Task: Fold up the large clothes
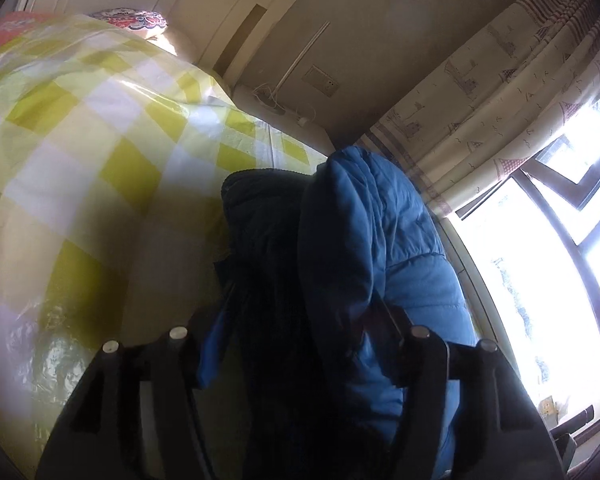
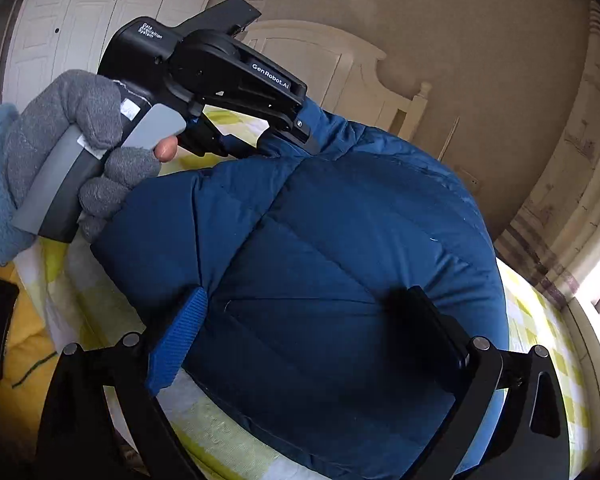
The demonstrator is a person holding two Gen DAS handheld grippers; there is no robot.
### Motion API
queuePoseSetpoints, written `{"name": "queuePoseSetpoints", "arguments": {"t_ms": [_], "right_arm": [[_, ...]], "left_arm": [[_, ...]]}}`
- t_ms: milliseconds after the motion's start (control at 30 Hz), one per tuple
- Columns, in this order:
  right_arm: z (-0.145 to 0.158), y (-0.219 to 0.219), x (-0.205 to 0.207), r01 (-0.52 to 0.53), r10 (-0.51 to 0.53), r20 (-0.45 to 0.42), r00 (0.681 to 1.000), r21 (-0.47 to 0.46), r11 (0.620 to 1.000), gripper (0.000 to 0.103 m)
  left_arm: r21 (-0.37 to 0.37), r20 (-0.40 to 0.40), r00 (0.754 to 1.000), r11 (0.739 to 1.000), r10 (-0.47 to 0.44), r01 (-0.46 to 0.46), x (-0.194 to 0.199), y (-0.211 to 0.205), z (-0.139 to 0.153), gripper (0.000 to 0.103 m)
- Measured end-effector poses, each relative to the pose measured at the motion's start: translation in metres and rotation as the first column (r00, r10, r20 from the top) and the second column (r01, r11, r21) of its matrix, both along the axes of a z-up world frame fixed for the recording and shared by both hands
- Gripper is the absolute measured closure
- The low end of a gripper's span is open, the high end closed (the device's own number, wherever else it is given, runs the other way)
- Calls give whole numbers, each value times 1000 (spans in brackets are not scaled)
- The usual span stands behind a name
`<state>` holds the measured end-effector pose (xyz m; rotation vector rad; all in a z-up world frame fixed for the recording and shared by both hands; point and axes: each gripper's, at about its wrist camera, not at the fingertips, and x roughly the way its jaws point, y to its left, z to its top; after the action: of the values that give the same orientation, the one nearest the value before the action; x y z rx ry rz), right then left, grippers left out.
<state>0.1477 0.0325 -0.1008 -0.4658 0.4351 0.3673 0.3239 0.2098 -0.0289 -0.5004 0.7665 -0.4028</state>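
Half-hidden tool (image 2: 284,140) behind blue jacket (image 2: 340,260)

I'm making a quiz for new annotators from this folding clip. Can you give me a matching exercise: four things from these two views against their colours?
Things:
1. puffer jacket
2. bed cover
3. glove on the hand holding the left gripper
4. headboard

Colours:
A. cream white
B. grey
C. blue
D. yellow-green and white checks

Pairs: 1-C, 2-D, 3-B, 4-A
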Motion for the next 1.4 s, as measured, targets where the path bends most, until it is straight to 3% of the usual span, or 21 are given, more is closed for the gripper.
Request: {"name": "queuePoseSetpoints", "arguments": {"t_ms": [100, 200, 300, 400, 500, 533, 600, 667, 767, 833, 900, 933, 1000, 1133, 1300, 1400], "right_arm": [[4, -3, 4, 11, -10, -45, 999, 30, 999, 5], [2, 1, 3, 12, -11, -34, 999, 22, 1000, 5], [3, 2, 2, 12, -12, -38, 999, 22, 1000, 5], [2, 1, -1, 9, -9, -39, 999, 20, 1000, 5], [0, -2, -2, 0, 1, -39, 999, 21, 1000, 5], [-1, 0, -3, -10, 10, -33, 999, 7, 1000, 5], [-6, 6, -7, -21, 21, -1, 1000, -41, 999, 5], [-6, 5, -7, -26, 26, -4, 1000, -23, 999, 5], [1, -3, -10, -80, 80, -40, 996, 2, 997, 6], [14, -22, -17, -135, 139, -71, 988, 53, 989, 18], [32, -50, -17, -177, 189, -79, 979, 138, 975, 18], [42, -65, -13, -151, 163, -62, 985, 161, 975, 18], [62, -93, 10, -83, 94, -46, 995, 201, 976, 18], [91, -139, 102, 29, 7, -112, 994, 319, 947, 31], [101, -141, 208, 70, 26, -247, 969, 371, 926, 33], [97, -125, 246, 76, 23, -281, 959, 338, 938, 33]], "left_arm": [[34, 134, 986, 994, 98, -103, -25, 10, 49, 36], [71, 244, 969, 996, 39, -58, -38, -14, 91, 34], [145, 283, 959, 989, -29, -13, -28, -53, 104, 30], [178, 189, 982, 984, -30, -4, 9, -79, 83, 30], [233, 3, 997, 970, 74, -72, 54, -76, 20, 29], [197, -57, 995, 978, 87, -74, 66, -68, -3, 26], [57, -116, 990, 995, 82, -76, 76, -44, -33, 20], [45, -129, 988, 996, 85, -80, 77, -37, -40, 20], [153, -87, 991, 984, 105, -91, 72, -48, -33, 19], [170, -72, 991, 981, 113, -99, 70, -48, -33, 18], [167, -64, 991, 980, 121, -109, 69, -46, -33, 18], [175, -58, 990, 978, 126, -114, 68, -47, -32, 18], [211, -41, 990, 969, 137, -126, 68, -52, -29, 16], [277, -16, 988, 950, 152, -142, 66, -57, -23, 14], [313, -12, 988, 939, 157, -145, 65, -59, -21, 11], [313, -19, 988, 939, 156, -142, 67, -58, -22, 10]]}}
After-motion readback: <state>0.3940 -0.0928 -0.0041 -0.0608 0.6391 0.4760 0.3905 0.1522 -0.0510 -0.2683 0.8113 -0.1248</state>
